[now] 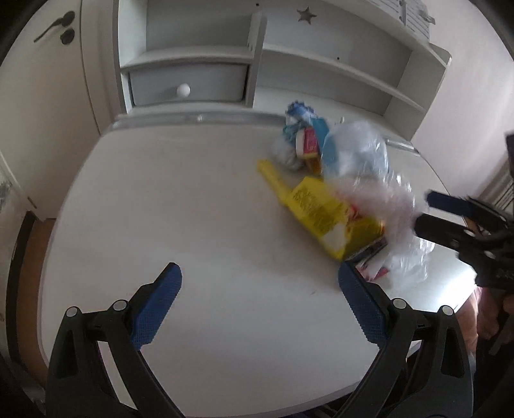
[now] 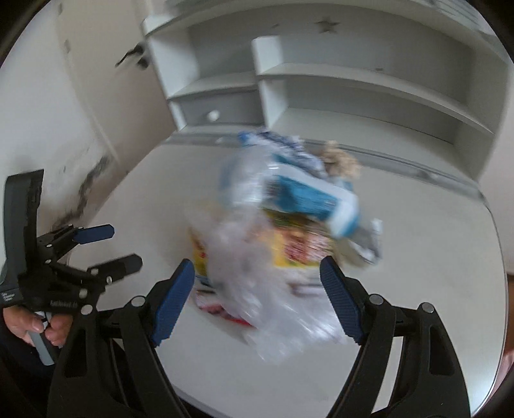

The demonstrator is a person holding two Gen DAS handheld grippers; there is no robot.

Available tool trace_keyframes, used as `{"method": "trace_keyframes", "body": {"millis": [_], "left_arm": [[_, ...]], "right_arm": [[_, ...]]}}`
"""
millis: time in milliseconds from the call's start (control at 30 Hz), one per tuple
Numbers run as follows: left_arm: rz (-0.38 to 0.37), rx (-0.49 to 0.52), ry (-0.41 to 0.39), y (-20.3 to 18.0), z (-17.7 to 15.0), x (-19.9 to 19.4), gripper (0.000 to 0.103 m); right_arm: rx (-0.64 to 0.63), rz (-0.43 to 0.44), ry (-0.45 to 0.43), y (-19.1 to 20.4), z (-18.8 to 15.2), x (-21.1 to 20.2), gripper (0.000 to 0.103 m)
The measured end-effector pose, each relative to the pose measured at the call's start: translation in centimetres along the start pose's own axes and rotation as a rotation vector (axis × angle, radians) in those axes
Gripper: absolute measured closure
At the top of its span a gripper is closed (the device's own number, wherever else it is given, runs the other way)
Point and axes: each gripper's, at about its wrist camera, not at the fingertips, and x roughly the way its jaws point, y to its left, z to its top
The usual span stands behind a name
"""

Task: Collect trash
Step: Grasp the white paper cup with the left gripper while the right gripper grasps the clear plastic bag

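A pile of trash lies on the white table (image 1: 192, 209): a yellow packet (image 1: 321, 215), a clear plastic bag (image 1: 404, 254), a clear bottle with a blue label (image 1: 353, 151), a red and white carton (image 1: 308, 141) and a blue-white wrapper (image 1: 298, 112). My left gripper (image 1: 259, 273) is open above bare table, left of the pile. My right gripper (image 2: 257, 267) is open, and the blurred plastic bag (image 2: 273, 289) shows between its fingers; I cannot tell if they touch it. Each gripper appears in the other's view: the right one (image 1: 427, 212) and the left one (image 2: 119, 246).
A white shelf unit (image 1: 321, 61) with a small drawer (image 1: 186, 86) stands along the table's back edge. A door with a dark handle (image 1: 54, 27) is at the far left. A hand (image 2: 32, 321) holds the left gripper's handle. The table's near edge lies just below both grippers.
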Motion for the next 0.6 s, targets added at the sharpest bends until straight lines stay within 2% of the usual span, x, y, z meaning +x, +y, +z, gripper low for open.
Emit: {"method": "trace_keyframes", "body": {"millis": [33,100,133,167,333,467,600], "left_arm": [[-0.004,0.005,0.004,0.0,-0.4,0.0,0.008],[-0.02,0.022,0.01,0.3,-1.1,-0.3,0.008],[-0.03,0.031,0.013,0.1,-1.2,0.0,0.008],[-0.041,0.044,0.017,-0.2,-1.4,0.2,0.008],[-0.109,0.151,-0.008,-3.5,-0.8,0.1,0.008],[-0.179,0.288,-0.038,-7.2,0.2,0.5,0.008],[-0.216,0.472,-0.039,-11.1,0.5,1.8,0.008]], "right_arm": [[-0.014,-0.004,0.016,0.4,0.2,0.7,0.025],[-0.024,-0.019,0.038,0.8,0.4,1.8,0.037],[-0.024,-0.017,0.055,0.8,0.4,2.1,0.062],[-0.018,-0.005,0.055,0.7,0.5,2.0,0.067],[0.067,0.006,-0.089,-2.5,1.0,-3.7,0.068],[0.144,-0.029,-0.124,-5.7,0.4,-6.8,0.068],[0.226,-0.073,-0.127,-8.9,-1.7,-8.6,0.068]]}}
